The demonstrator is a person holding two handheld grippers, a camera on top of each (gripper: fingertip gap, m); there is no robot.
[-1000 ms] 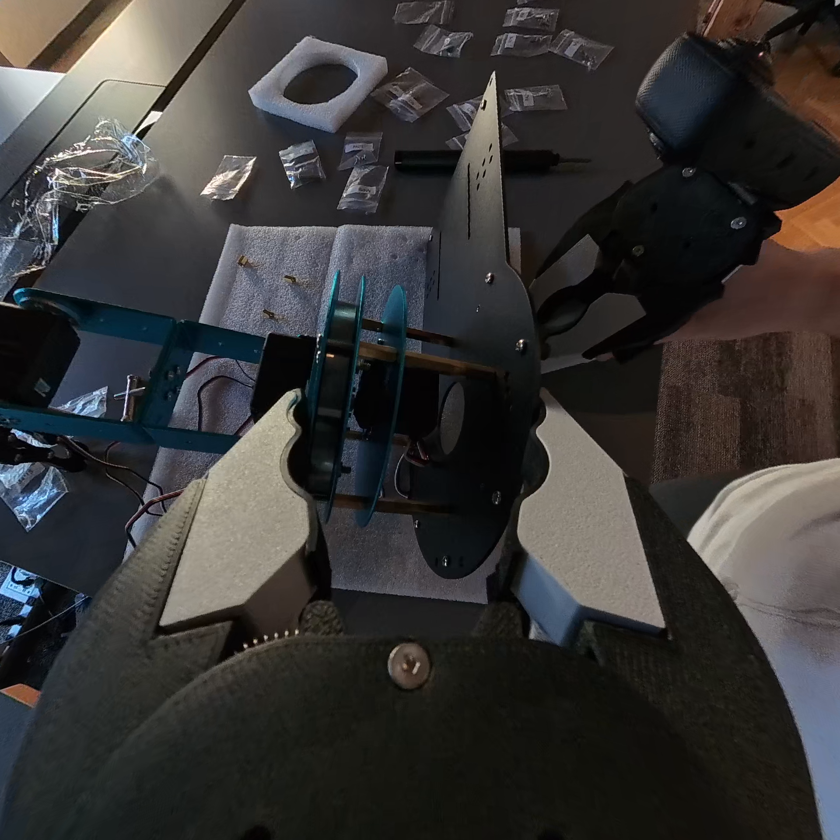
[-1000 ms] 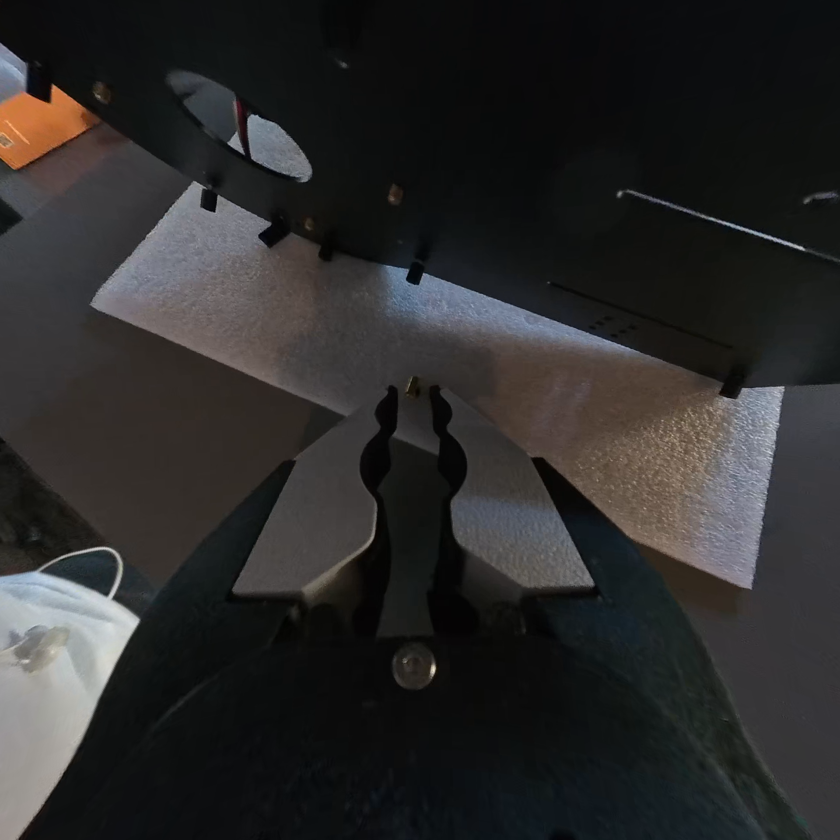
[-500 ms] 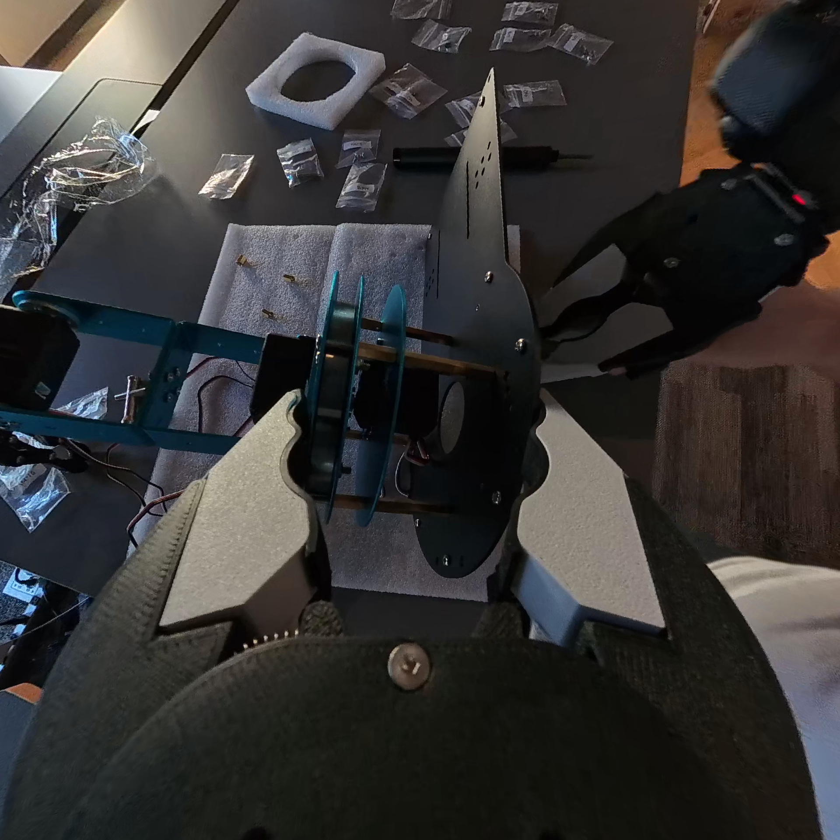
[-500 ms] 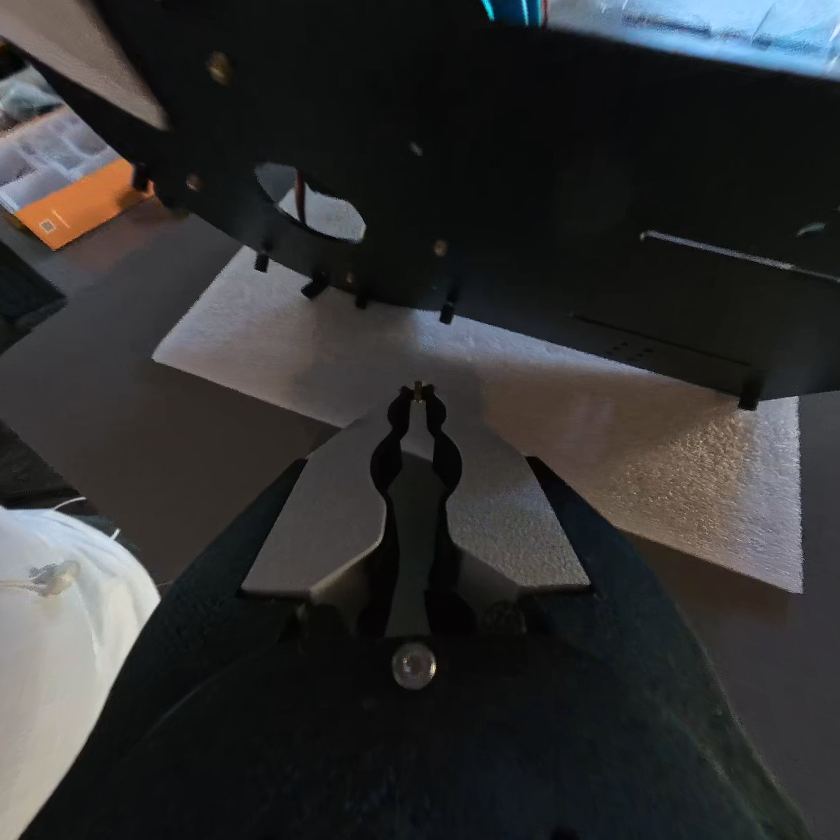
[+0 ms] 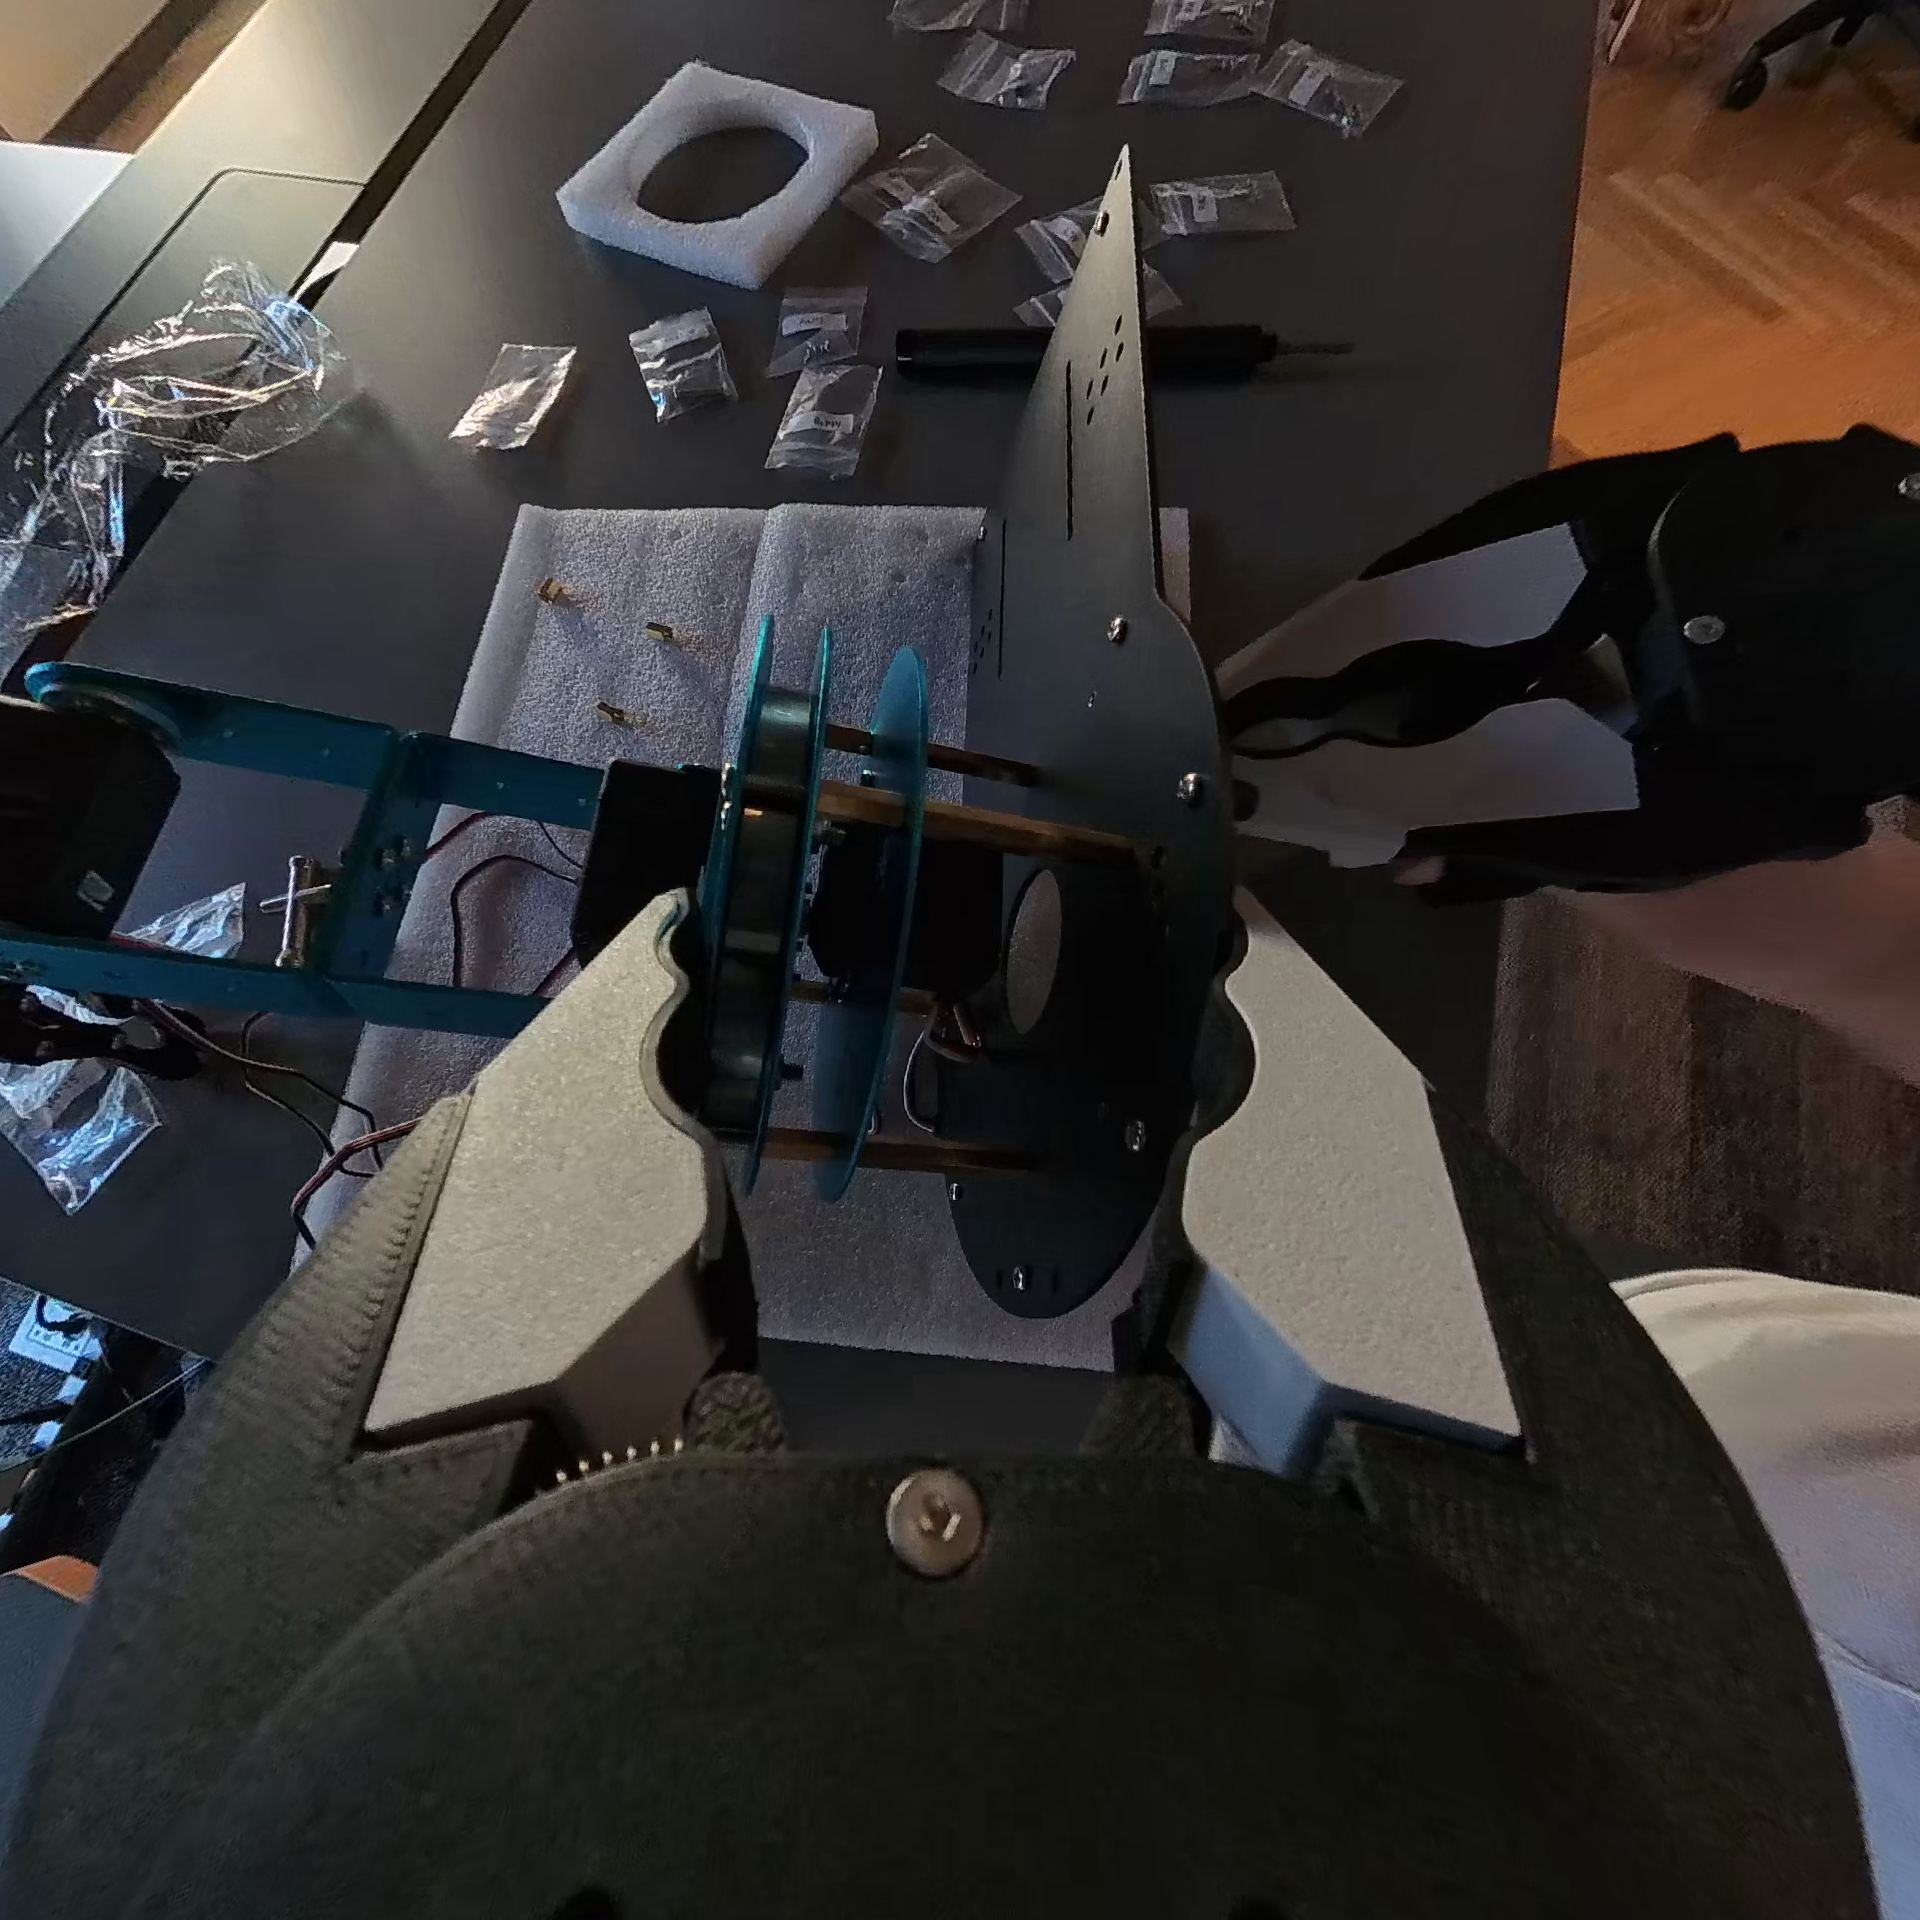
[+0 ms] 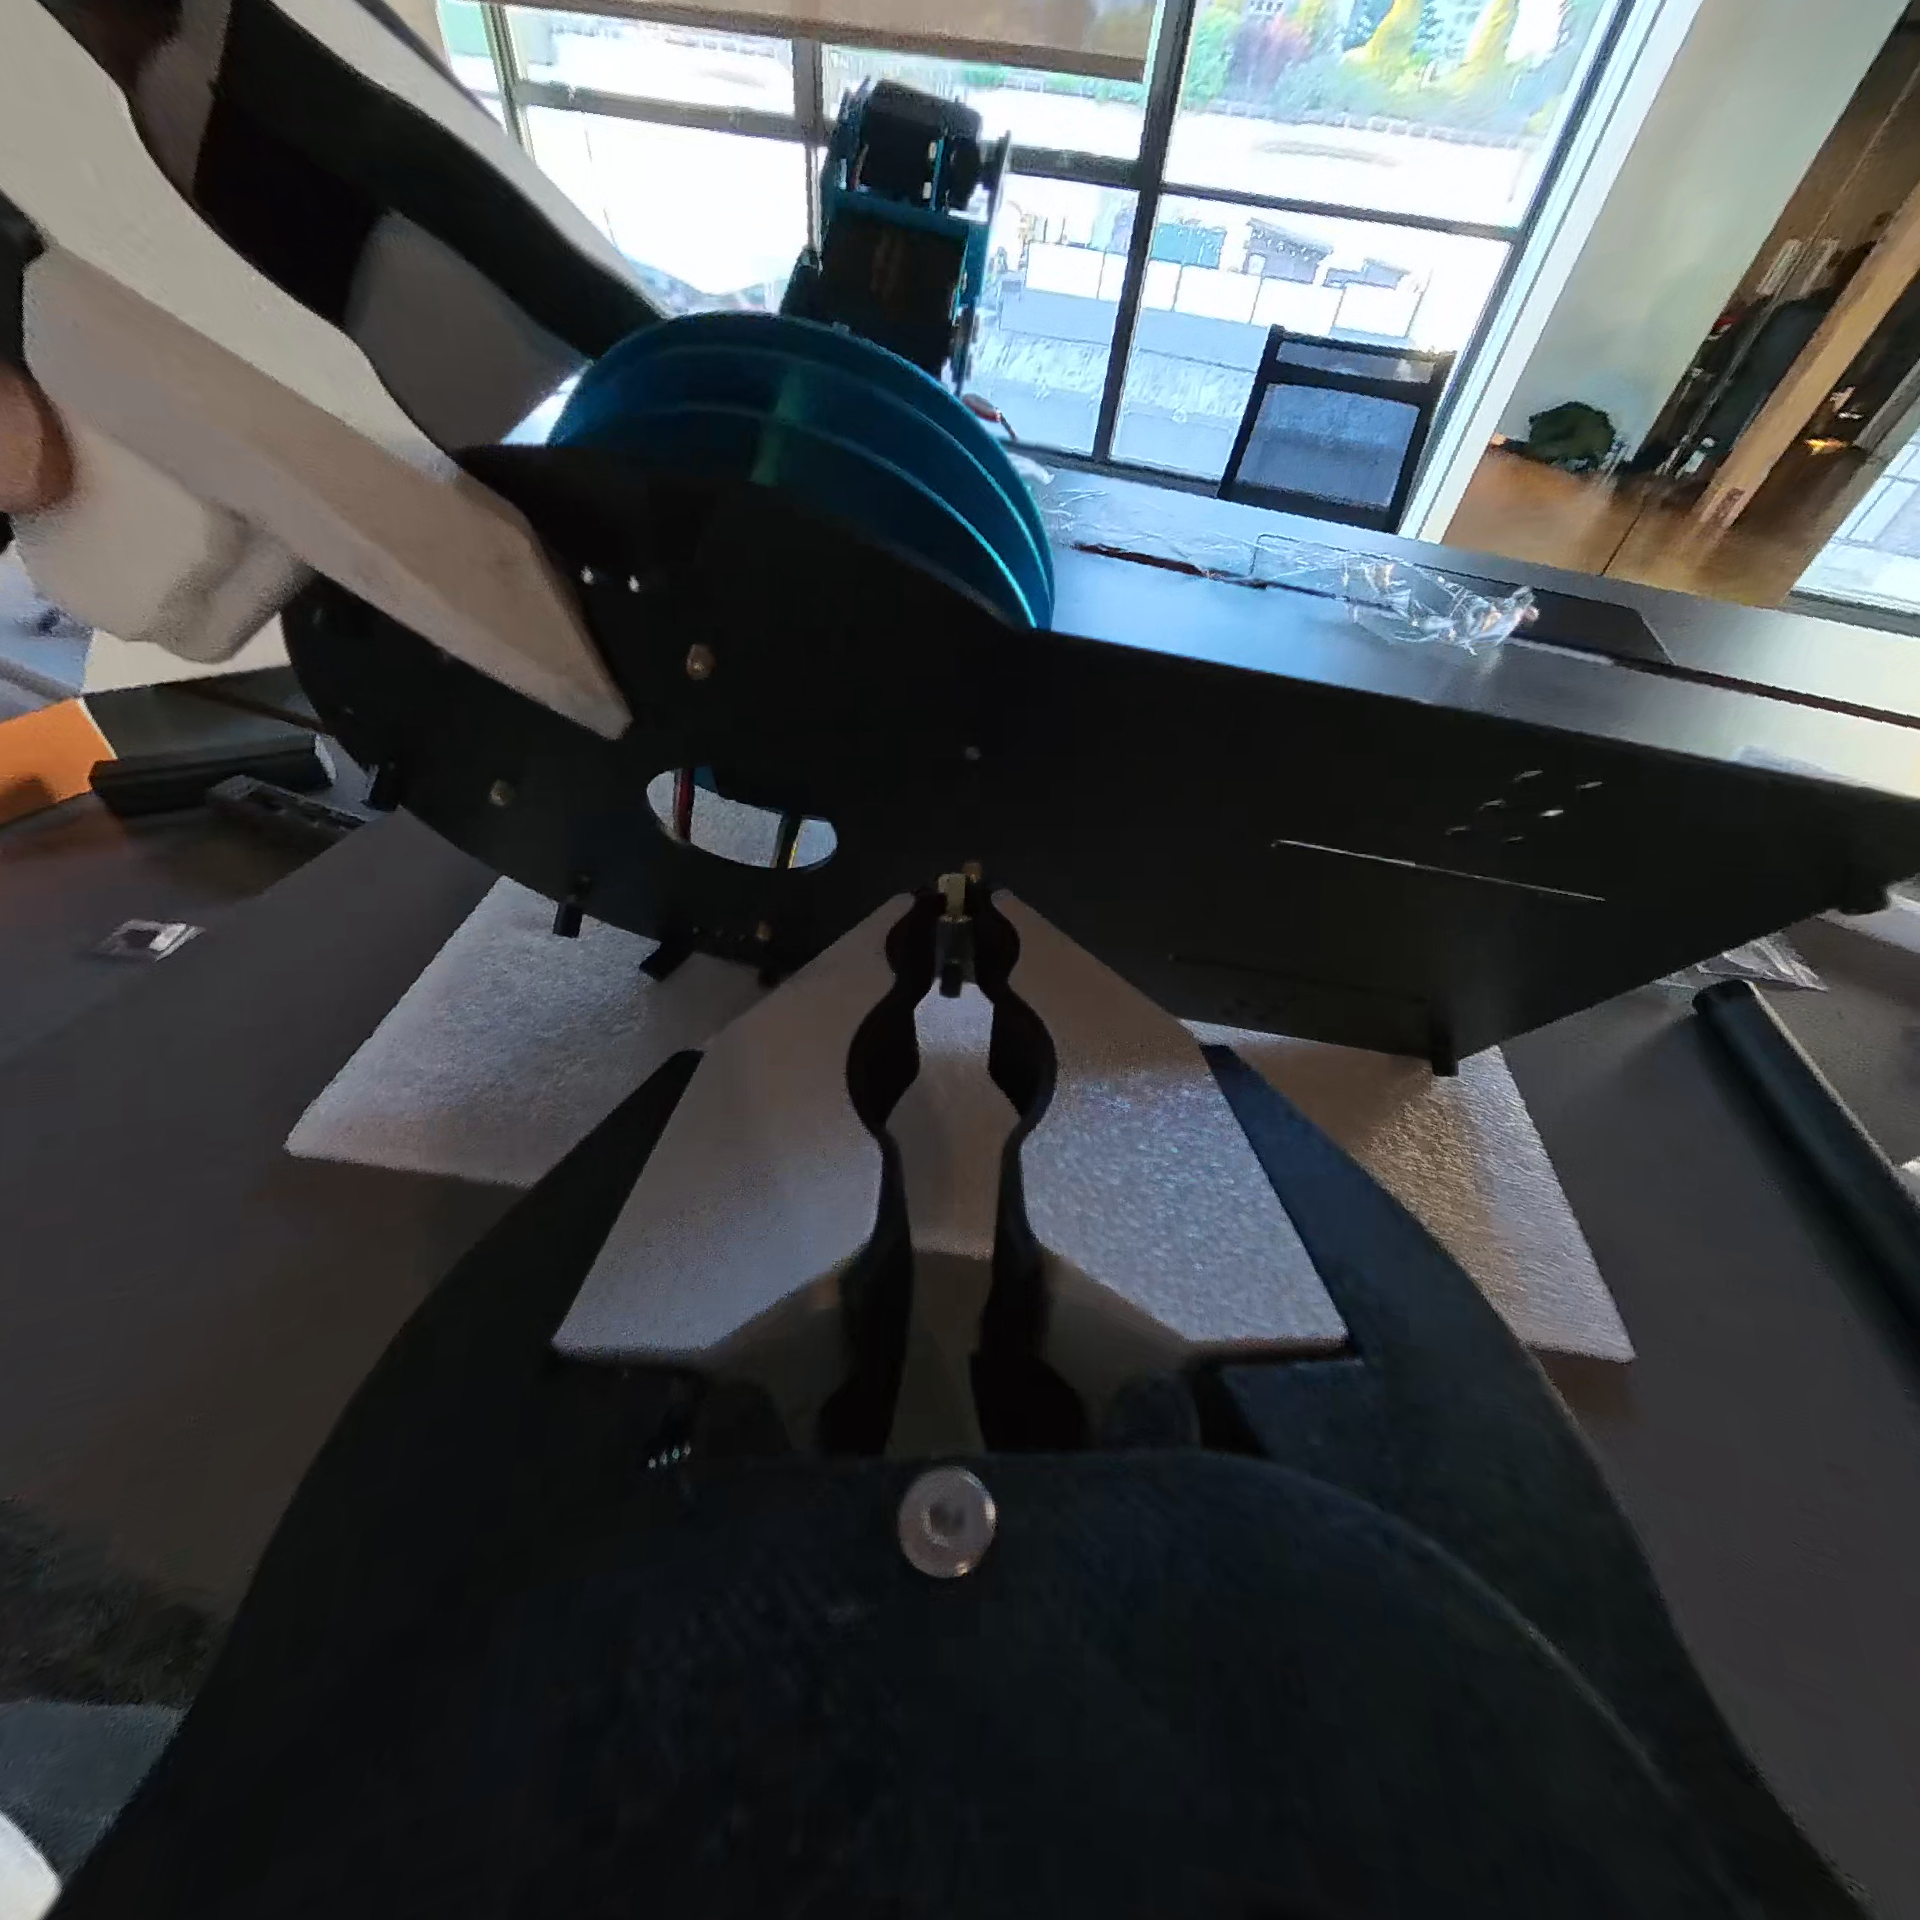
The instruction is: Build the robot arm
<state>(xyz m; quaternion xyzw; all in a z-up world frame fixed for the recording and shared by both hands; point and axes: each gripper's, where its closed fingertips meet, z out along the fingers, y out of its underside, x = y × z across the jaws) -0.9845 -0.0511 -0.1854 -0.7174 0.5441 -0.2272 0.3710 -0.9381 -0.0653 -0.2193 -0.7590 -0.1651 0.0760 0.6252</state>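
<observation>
My left gripper (image 5: pixel 951 935) is shut on a small robot-arm assembly, with one finger on its teal discs (image 5: pixel 769 831) and the other on its black base plate (image 5: pixel 1101 727). It holds the plate on edge above a white foam sheet (image 5: pixel 644 623). A teal arm (image 5: pixel 312 821) sticks out to the left. My right gripper (image 6: pixel 951 920) is shut on a small brass standoff (image 6: pixel 951 899), whose tip is at the face of the base plate (image 6: pixel 1039 717), beside a small hole. The right gripper also shows in the left wrist view (image 5: pixel 1247 748), with its tips at the plate.
Three brass standoffs (image 5: pixel 665 636) lie on the foam sheet. On the dark table (image 5: pixel 364 520) behind it are a white foam ring (image 5: pixel 717 171), several small plastic bags (image 5: pixel 821 416), a black screwdriver (image 5: pixel 1195 348) and crumpled clear plastic (image 5: pixel 187 384). The table edge and wooden floor (image 5: pixel 1714 260) are at the right. About 7 cm separates my left fingertips from my right. It is some 25 cm from my right tips to the black screwdriver (image 5: pixel 1195 348).
My right gripper closed on the brass standoff, then rose and tilted up, bringing it to the face of the black plate. My left gripper and the assembly have stayed still.
</observation>
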